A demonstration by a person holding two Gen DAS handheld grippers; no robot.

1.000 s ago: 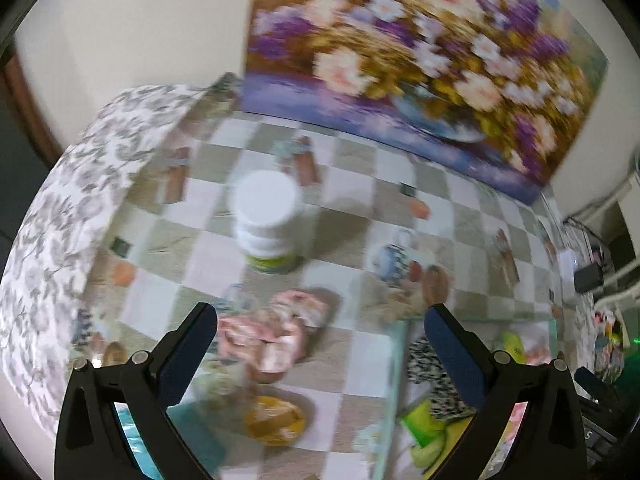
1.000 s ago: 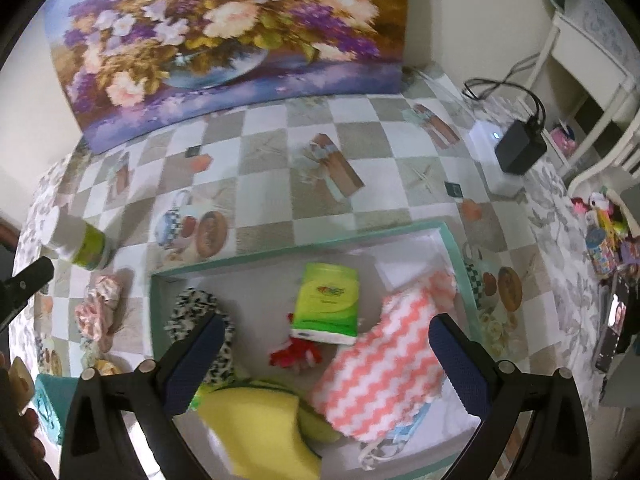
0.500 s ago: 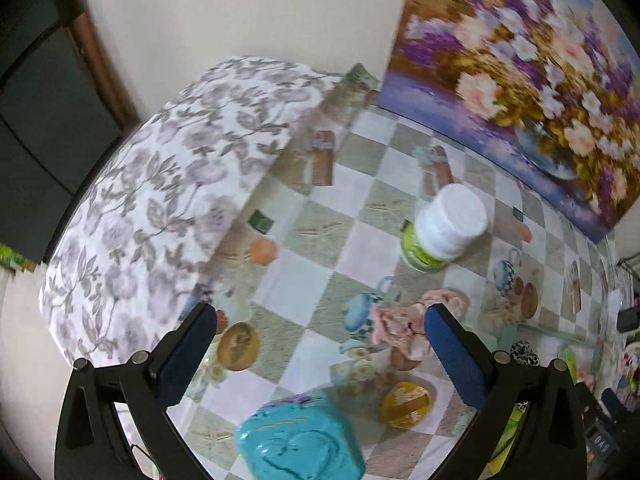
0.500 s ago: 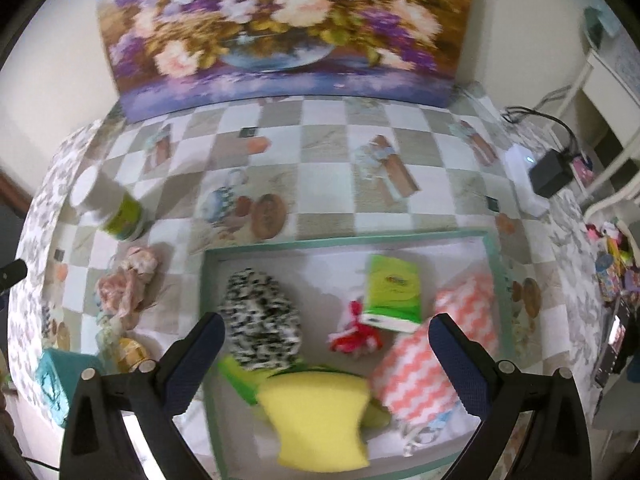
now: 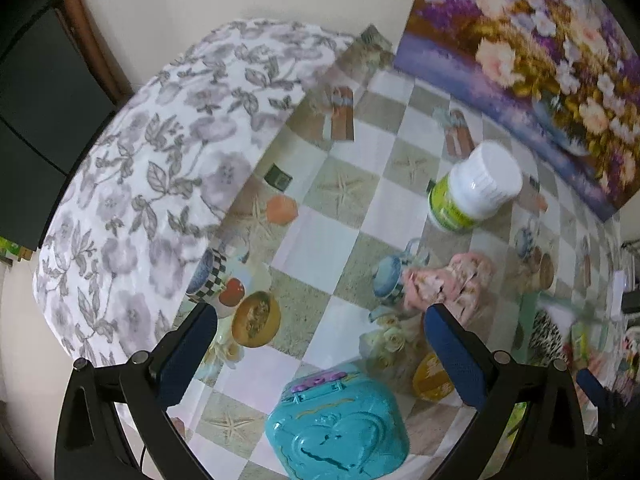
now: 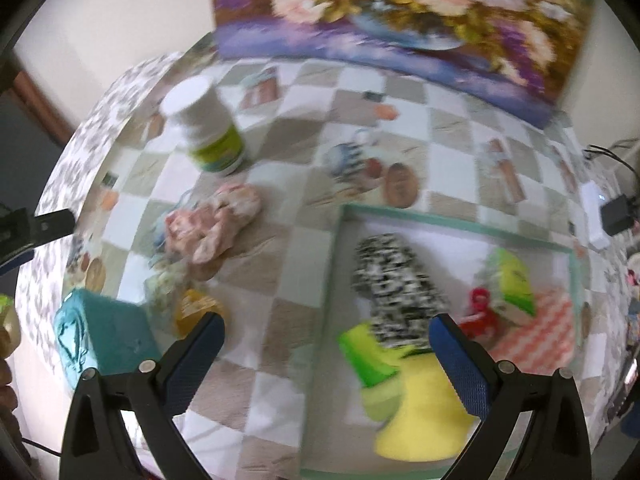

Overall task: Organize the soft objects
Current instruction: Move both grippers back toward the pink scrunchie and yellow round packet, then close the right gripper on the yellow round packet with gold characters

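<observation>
While both tools hang above the checkered counter [image 5: 344, 248], we see the left hand-held gripper [image 5: 320, 340] with its fingers spread wide and nothing between them; below it sits a teal heart-shaped box [image 5: 340, 436] near the counter's front edge. Just beyond that box lies a small yellow disc [image 5: 432, 376], and farther in, a crumpled pink cloth [image 5: 448, 284] rests on the counter beside a white-capped bottle [image 5: 476, 188] with a green label. Our right hand-held gripper [image 6: 326, 340] is likewise spread and empty, hovering over the left rim of a green-edged tray [image 6: 336, 280]. Inside the tray we make out a black-and-white speckled roll [image 6: 396, 276], a yellow sponge [image 6: 424, 420] touching a green one [image 6: 368, 352], a green tissue pack [image 6: 512, 284], a small red item [image 6: 478, 312] and a coral zigzag cloth [image 6: 536, 336]. From the right view the pink cloth [image 6: 216, 224] lies outside the tray, to its left. A flower painting [image 6: 400, 12] stands along the counter's back edge
</observation>
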